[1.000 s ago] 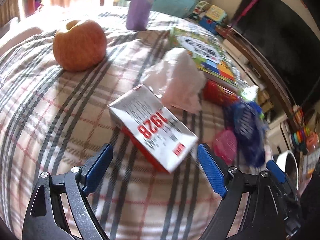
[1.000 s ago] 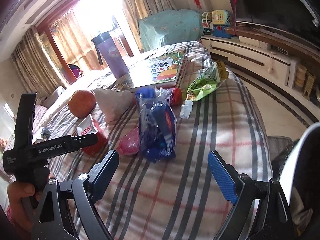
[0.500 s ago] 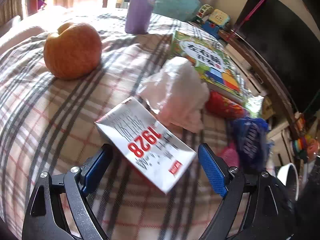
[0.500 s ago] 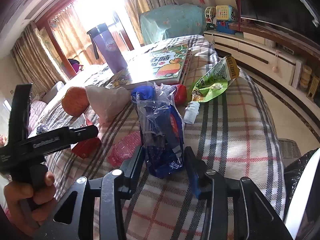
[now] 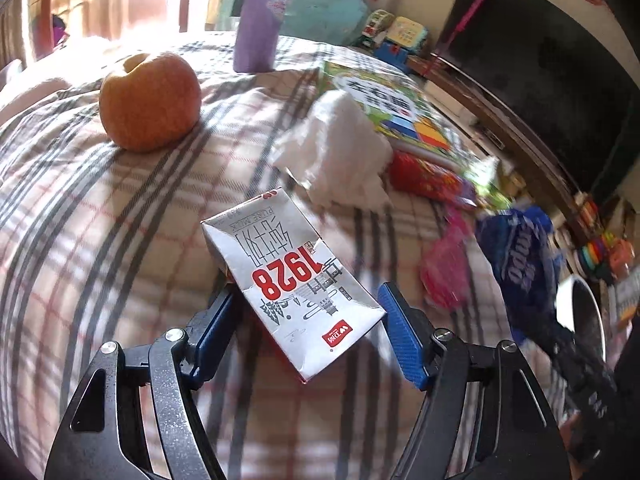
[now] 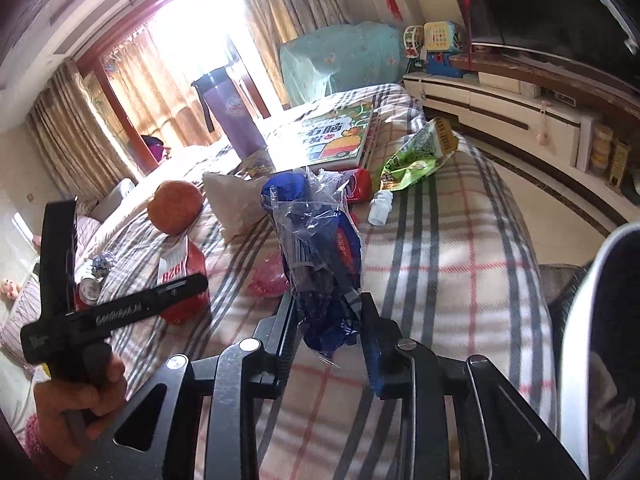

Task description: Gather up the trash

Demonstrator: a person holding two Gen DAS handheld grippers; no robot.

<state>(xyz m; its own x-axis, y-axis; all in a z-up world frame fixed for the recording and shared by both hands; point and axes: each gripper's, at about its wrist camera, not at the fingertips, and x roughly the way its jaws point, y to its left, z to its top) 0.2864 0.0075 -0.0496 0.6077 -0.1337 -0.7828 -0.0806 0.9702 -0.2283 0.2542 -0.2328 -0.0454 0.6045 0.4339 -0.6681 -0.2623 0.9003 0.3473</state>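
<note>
The bed (image 6: 452,248), covered with a plaid blanket, carries all the trash. At its right edge, near the person, the white rim of a bin (image 6: 580,320) shows; what is inside I cannot tell.

The milk carton (image 5: 292,284) lies flat on the blanket, exactly between the jaws of the left gripper (image 5: 304,332). Its long axis runs slanted, from the near right corner away to the left, so the jaws meet it across a diagonal. They have just been closing with the carton between them. The left pad seems to touch the carton's edge, while the right pad stands just beside its corner, not yet pressing.

The right gripper (image 6: 328,336) is nearer to the bin. Its jaws have just been closing too, and now they pinch the lower end of the blue plastic wrapper (image 6: 320,248), which stands upright from them.
</note>
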